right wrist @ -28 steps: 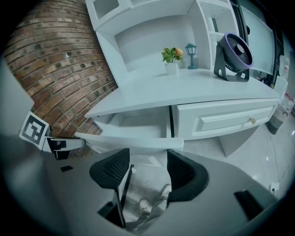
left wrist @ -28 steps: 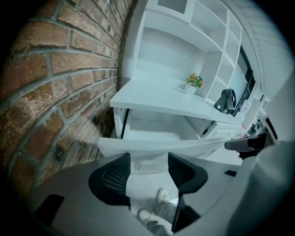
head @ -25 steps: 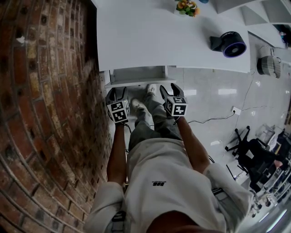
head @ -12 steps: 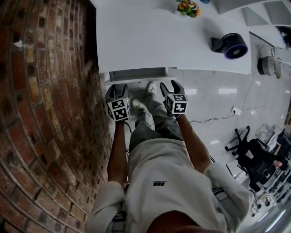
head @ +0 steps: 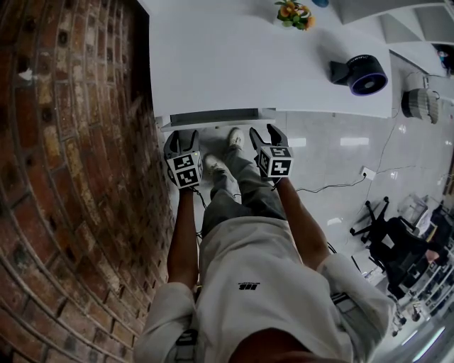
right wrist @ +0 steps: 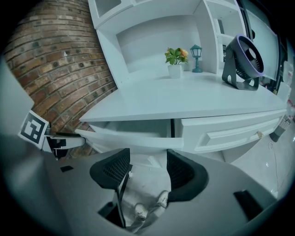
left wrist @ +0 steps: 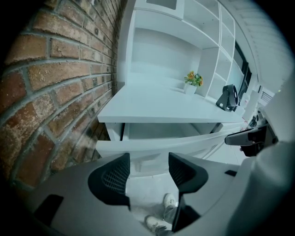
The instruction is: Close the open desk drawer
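Observation:
The white desk [head: 234, 57] has its left drawer [head: 216, 121] out by a narrow gap. In the left gripper view the drawer's front panel [left wrist: 156, 144] runs just beyond my jaws, which stand apart. My left gripper [head: 186, 136] is open at the panel's left end. My right gripper [head: 267, 133] is open at its right end. Neither holds anything, and I cannot tell whether the fingertips touch the panel. The right gripper view shows the drawer [right wrist: 131, 136] partly out beside a closed drawer [right wrist: 230, 131].
A brick wall [head: 71, 177] flanks the desk's left side. A purple fan [head: 363, 71] and a potted plant [head: 292, 12] stand on the desk top. The person's legs and white shoes [head: 234, 138] are below the drawer. An office chair [head: 397, 248] stands at the right.
The drawer has slid further into the desk, so its open gap is narrower. Both grippers have moved forward towards the desk with it.

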Tool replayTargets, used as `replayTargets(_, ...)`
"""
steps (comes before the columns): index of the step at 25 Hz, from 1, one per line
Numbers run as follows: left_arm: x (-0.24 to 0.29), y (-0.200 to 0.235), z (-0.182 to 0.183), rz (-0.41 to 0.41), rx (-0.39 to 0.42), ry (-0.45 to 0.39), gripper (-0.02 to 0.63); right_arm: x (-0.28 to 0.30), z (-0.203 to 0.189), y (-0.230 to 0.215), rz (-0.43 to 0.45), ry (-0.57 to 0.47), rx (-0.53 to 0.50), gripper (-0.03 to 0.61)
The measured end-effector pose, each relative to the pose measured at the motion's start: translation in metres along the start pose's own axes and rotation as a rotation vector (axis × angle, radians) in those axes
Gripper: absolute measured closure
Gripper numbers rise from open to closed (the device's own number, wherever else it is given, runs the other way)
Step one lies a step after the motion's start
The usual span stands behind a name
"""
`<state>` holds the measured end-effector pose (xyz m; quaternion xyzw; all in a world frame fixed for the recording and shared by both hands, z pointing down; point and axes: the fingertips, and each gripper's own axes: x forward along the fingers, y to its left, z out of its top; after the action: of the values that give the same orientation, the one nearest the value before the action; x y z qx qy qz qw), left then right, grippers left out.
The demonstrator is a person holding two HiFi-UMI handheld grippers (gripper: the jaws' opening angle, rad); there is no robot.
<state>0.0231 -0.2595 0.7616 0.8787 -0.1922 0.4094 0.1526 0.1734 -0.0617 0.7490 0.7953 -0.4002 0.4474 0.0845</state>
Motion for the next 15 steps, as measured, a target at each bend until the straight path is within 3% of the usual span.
replayTargets(15,0.013,0.004,0.017,-0.001,0.014,-0.011,0.339,0.013,0.017,-0.004,-0.014,-0.007,-0.015,0.325)
